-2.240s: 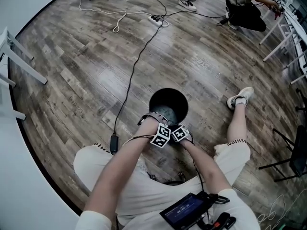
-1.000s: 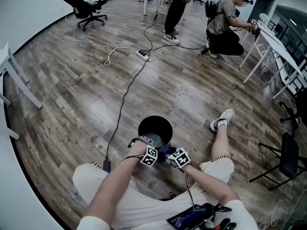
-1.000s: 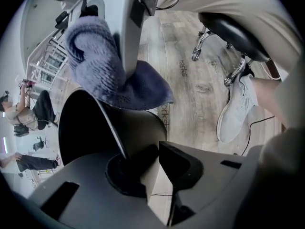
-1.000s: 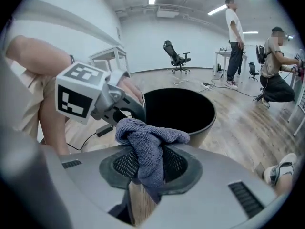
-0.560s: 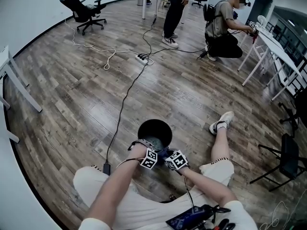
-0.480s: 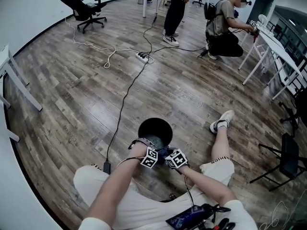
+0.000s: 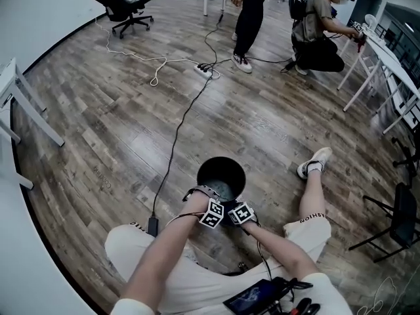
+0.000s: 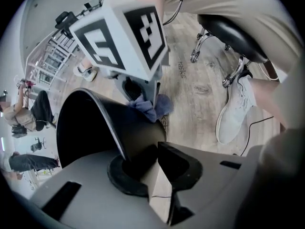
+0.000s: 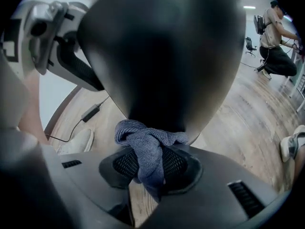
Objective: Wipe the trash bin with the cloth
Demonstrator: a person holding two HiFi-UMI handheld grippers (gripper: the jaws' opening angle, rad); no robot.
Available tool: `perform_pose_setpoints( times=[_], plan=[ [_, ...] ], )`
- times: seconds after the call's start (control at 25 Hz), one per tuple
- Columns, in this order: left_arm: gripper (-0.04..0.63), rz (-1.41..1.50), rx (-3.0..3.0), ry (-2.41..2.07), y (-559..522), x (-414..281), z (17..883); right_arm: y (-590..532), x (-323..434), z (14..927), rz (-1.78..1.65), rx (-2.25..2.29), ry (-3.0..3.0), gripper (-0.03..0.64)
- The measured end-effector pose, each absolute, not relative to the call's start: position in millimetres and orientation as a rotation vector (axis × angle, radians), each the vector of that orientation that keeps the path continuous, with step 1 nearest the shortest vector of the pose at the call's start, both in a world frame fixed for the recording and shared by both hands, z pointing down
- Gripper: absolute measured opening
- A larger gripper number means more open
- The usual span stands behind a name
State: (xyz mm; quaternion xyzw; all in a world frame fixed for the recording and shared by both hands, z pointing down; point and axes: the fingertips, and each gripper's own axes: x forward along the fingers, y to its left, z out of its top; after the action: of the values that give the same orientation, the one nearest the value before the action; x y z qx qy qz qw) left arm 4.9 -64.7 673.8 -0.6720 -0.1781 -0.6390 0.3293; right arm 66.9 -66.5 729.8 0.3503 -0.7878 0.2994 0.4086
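- The right claw (image 9: 152, 168) is clamped on a blue-grey cloth (image 9: 148, 142).
- The cloth's bunched top presses against the outer wall of the black trash bin (image 9: 167, 56).
- A power adapter (image 9: 90, 112) with its cable lies on the wooden floor (image 9: 238, 113), near the floor's left edge by the wall.
- A crouching person (image 9: 276, 46) is well off toward the floor's far side.

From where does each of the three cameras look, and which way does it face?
Head view: on the person's head, facing steeply down at the trash bin; forearms and legs show.
Left tool view: on the left tool, looking along jaws that have just been closing on the bin's wall; a shoe shows.
Right tool view: on the right tool, facing the bin's outside, cloth pinched in its jaws; a shoe shows.
Shared: both tool views show bin and cloth.
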Motion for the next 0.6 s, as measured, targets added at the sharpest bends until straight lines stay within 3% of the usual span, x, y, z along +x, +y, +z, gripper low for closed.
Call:
perform_pose_setpoints(
  times=[0.4, 0.6],
  plan=[
    [0.067, -1.656, -1.789, -0.472, -65, 7, 674, -52, 47, 827, 0.878, 0.78, -1.895, 0.109],
    [0.067, -1.664, -1.802, -0.468, -65, 6, 675, -64, 61, 829, 0.799, 0.833, -1.887, 0.109]
  ],
)
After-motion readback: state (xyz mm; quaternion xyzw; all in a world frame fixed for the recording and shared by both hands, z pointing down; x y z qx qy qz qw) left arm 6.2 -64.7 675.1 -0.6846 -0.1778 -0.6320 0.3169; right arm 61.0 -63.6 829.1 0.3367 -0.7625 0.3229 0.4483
